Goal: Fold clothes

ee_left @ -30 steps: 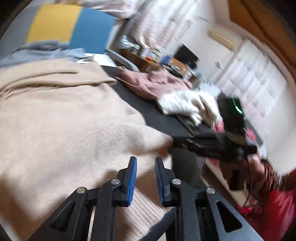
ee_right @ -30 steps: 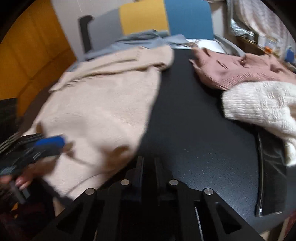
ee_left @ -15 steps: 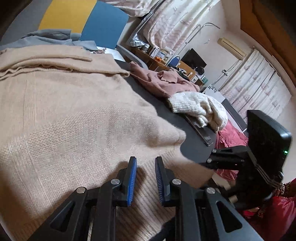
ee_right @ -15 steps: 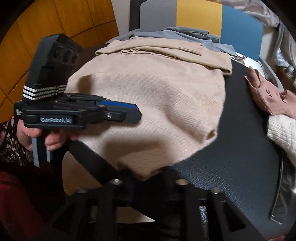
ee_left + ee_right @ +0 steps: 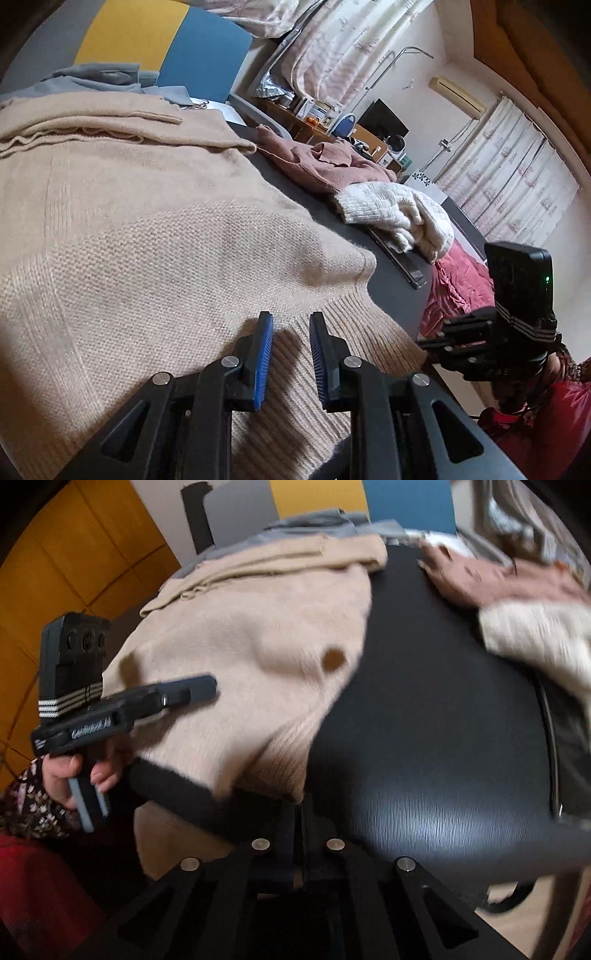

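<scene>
One beige sweater lies spread on the table, sleeves folded in; hem fold remains. Left gripper jaws slightly apart above the hem; right gripper jaws just closed, apparently nipping its corner.

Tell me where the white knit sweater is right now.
In the left wrist view the white knit sweater lies at the table's right edge, beside the pink sweater.

left gripper pointing down and forward, jaws a bit apart, nothing pinched. right gripper angled steeply down, jaws just snapped shut.
</scene>
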